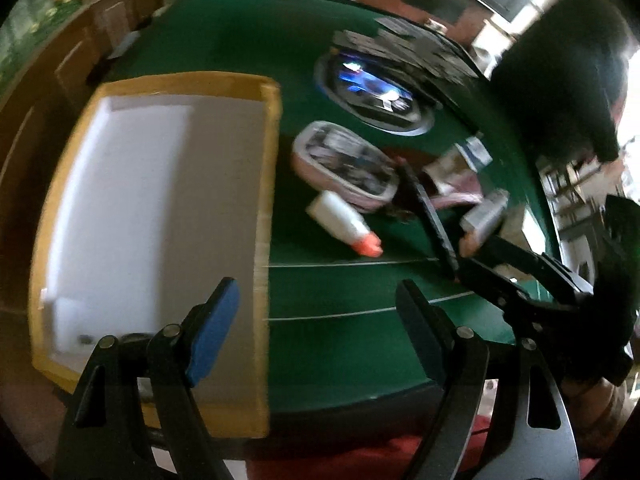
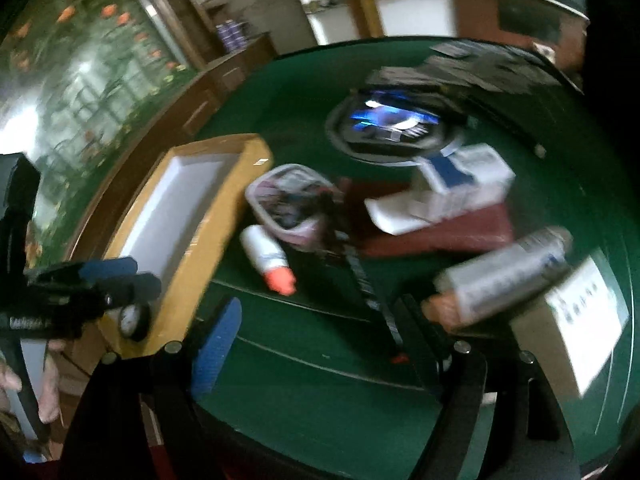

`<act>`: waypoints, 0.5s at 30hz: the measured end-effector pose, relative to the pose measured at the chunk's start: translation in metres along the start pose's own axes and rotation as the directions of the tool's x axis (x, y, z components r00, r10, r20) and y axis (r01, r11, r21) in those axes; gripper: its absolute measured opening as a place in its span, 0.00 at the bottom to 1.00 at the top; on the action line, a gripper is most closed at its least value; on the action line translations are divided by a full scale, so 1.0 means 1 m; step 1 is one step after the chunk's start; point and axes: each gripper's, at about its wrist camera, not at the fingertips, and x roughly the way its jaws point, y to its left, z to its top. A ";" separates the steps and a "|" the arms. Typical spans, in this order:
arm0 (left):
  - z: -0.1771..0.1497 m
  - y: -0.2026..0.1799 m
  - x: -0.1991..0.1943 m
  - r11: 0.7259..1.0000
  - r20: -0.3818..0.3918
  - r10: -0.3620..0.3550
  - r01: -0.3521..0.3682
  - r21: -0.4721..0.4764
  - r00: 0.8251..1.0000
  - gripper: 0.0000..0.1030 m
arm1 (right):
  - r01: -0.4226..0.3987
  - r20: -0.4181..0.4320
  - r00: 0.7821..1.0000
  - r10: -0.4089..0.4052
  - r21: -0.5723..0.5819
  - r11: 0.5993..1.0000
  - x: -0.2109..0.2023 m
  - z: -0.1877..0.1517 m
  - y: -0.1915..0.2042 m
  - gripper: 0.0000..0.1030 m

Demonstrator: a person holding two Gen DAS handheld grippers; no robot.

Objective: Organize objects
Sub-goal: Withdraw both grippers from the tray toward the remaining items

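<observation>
**Box empty, clutter on the felt**

Box sits at the table's left edge: cardboard walls, white liner, shallow rectangle, nothing in its main well; something small and dark in the near corner, can't tell what. Just right of it lies a white bottle w/ orange cap, on its side on the green felt table. Touching the bottle's far end is a pink-trimmed clear pouch, stuffed w/ dark bits. Beyond that a round black tray w/ glossy blue items. To the right, white-and-blue cartons on a maroon cloth, a silvery tube w/ peach cap, and a white box w/ a printed label. All print is too blurred to read.

My left tongs: released, fingers wide apart, blue pad on one, nothing between, over the box's right wall and felt. My right tongs: also well open, empty, over bare felt near a black strip lying there.
</observation>
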 end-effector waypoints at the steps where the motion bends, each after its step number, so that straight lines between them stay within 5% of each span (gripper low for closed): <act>1: 0.001 -0.007 0.004 1.000 -0.005 -0.001 0.001 0.009 1.000 0.79 | 0.002 0.000 1.000 -0.002 0.024 1.000 -0.002 -0.001 -0.008 0.77; 9: 0.017 -0.039 0.042 0.998 -0.023 0.018 -0.019 -0.063 1.000 0.78 | 0.001 0.016 1.000 -0.002 0.032 0.999 -0.019 -0.006 -0.030 0.77; 15: 0.028 -0.037 0.074 0.983 -0.071 0.117 -0.126 -0.131 0.991 0.65 | -0.002 0.019 1.000 0.002 -0.020 1.000 -0.026 -0.008 -0.032 0.77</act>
